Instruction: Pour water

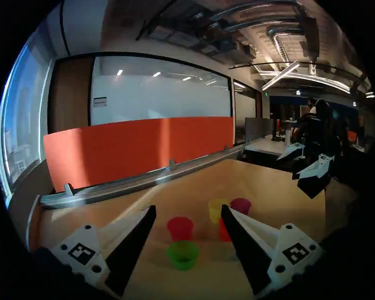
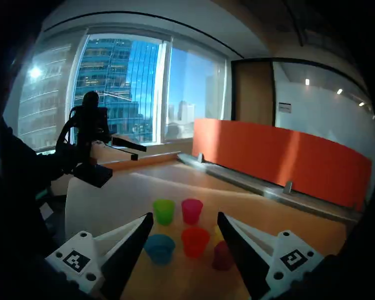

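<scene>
Several small plastic cups stand grouped on a light wooden table (image 1: 267, 185). In the left gripper view I see a green cup (image 1: 182, 254) nearest, a red cup (image 1: 180, 227) behind it, then a yellow cup (image 1: 216, 209) and a magenta cup (image 1: 240, 205). My left gripper (image 1: 187, 210) is open above them, holding nothing. In the right gripper view a green cup (image 2: 163, 211), a pink cup (image 2: 192, 210), a blue cup (image 2: 159, 248), a red cup (image 2: 195, 241) and a purple cup (image 2: 222, 255) sit ahead of my open right gripper (image 2: 183, 217). I cannot see water in any cup.
An orange partition (image 1: 137, 145) on a metal rail runs along the table's far side. Large windows (image 2: 122, 90) lie beyond the table end. The right gripper (image 1: 312, 170) hovers over the table's right edge. The left gripper (image 2: 100, 145) is held up by a dark-sleeved hand.
</scene>
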The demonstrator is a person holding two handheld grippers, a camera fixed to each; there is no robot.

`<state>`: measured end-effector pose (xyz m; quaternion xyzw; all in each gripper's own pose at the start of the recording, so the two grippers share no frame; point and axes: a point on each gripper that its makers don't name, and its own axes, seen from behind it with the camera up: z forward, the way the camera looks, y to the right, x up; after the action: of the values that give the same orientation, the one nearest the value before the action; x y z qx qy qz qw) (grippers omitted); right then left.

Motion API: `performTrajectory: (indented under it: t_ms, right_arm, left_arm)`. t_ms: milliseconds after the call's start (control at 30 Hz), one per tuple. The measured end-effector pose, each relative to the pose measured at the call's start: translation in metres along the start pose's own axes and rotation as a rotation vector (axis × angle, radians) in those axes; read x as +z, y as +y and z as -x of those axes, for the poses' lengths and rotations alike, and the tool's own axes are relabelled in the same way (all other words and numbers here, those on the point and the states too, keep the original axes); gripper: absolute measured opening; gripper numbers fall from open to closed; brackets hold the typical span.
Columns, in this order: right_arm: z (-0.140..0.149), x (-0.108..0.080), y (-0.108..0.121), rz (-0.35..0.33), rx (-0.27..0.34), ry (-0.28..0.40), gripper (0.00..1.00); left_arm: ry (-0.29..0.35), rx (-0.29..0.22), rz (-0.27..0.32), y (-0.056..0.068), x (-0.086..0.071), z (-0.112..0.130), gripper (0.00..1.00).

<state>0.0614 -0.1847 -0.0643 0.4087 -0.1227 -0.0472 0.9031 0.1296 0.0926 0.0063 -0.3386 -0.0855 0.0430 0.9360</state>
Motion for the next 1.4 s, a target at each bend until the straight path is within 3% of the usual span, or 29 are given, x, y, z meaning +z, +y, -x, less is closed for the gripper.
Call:
performTrajectory:
  t_ms: [600, 800, 1400]
  right_arm:
    - [0.074, 0.008, -0.021, -0.041, 0.0, -0.126, 0.99]
    - [0.09, 0.011, -0.023, -0.042, -0.025, -0.157, 0.99]
    - [0.132, 0.048, -0.033, -0.071, -0.027, -0.235, 0.99]
  left_arm:
    - [-0.121, -0.023, 0.004, 0.005, 0.01, 0.077, 0.97]
    - [-0.159, -0.025, 0.016, 0.007, 0.013, 0.096, 0.97]
    - [-0.281, 0.016, 0.001, -0.004, 0.034, 0.151, 0.97]
